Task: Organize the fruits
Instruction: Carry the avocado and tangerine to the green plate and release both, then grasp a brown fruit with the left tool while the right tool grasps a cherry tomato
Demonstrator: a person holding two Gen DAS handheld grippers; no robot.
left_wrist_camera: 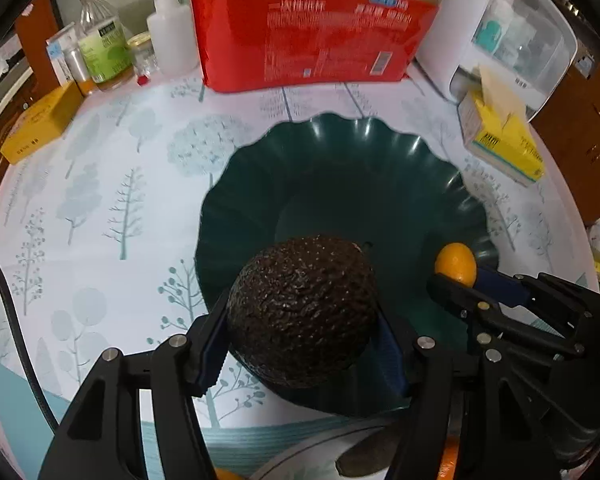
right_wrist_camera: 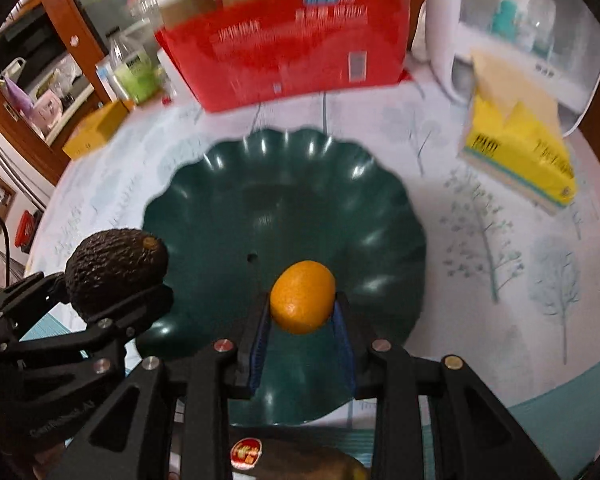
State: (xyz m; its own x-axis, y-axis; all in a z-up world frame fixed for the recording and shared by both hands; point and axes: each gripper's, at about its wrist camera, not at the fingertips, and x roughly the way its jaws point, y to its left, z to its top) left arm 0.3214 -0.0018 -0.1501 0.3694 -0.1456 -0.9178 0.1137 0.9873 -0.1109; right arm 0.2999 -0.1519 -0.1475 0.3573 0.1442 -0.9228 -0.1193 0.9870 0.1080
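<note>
Avocado (left_wrist_camera: 302, 312) clamped in left tongs (left_wrist_camera: 300, 344), orange (right_wrist_camera: 302, 297) clamped in right tongs (right_wrist_camera: 302, 320), both above green bowl (right_wrist_camera: 228, 184). Lower well inside rim, release gently, keep fruits apart.

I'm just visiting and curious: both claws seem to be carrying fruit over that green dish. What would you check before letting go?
1. Left gripper clamps the avocado: ok.
2. Right gripper clamps the small orange fruit: ok.
3. Green dish has bare room inside: ok.
4. Both fruits are over the dish: ok.
5. Height above the dish floor: cannot tell.
6. The two grippers are apart: ok.
</note>
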